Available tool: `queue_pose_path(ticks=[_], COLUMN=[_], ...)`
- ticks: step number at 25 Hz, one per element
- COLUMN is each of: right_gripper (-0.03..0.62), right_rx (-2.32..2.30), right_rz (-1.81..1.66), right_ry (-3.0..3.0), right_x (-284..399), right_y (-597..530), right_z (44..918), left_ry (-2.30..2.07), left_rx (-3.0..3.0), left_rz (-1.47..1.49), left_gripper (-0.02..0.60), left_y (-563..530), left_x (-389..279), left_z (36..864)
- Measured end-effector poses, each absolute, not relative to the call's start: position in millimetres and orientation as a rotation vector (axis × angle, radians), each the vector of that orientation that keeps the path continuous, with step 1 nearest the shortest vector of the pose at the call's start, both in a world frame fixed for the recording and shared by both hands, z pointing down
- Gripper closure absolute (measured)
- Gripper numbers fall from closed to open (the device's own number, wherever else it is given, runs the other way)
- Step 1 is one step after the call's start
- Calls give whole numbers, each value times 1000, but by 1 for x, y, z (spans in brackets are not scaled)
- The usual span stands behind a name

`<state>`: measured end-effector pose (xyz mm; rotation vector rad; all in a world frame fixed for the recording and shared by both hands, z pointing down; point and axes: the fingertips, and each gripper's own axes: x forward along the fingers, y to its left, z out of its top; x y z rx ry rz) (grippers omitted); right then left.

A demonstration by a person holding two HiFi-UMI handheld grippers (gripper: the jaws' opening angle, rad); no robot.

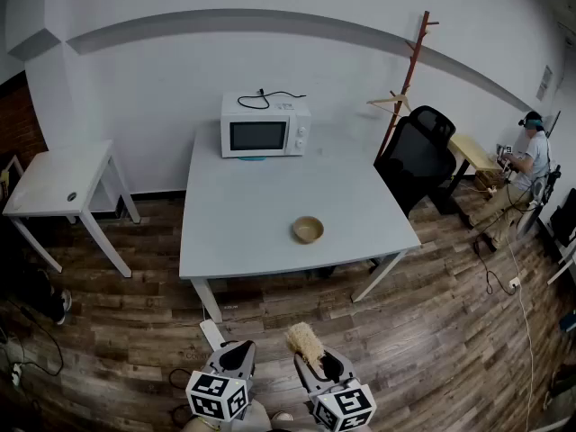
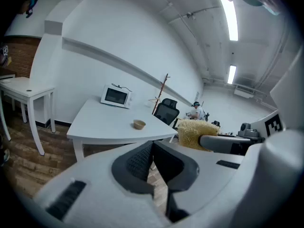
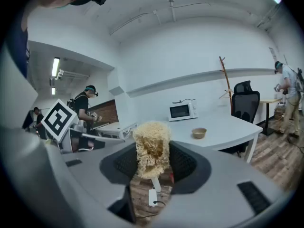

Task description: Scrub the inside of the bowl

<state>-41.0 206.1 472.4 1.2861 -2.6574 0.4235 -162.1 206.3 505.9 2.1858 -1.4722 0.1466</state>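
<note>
Small tan bowl (image 1: 308, 229) stands upright on the table (image 1: 234, 232), fibrous scrubber (image 1: 305, 342) clamped in right gripper (image 1: 317, 363).

The white table (image 1: 243, 214) stands on a wood floor (image 1: 135, 331) and carries 2 things: a microwave (image 1: 265, 126) at its far edge and a small bowl (image 1: 308, 229), upright near the front right corner, well apart from it.
</note>
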Motion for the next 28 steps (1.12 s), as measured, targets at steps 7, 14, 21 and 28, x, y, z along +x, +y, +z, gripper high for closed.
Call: queue_pose_path(ticks=[7, 14, 21, 28], right_gripper=[411, 410, 410, 410], right_rx=[1247, 1255, 1236, 1254], right_rz=[401, 374, 383, 404], right_ry=[-2670, -2688, -2712, -2700], right_x=[-19, 6, 26, 42], right_y=[246, 264, 273, 277], right_z=[475, 471, 471, 479], left_ry=[-1464, -1459, -1461, -1448], left_rx=[2170, 2155, 2184, 2180], left_rz=[100, 84, 84, 104], left_gripper=[563, 563, 563, 563], left_y=[249, 266, 270, 274], left_x=[-134, -112, -91, -75], left_z=[507, 506, 500, 507])
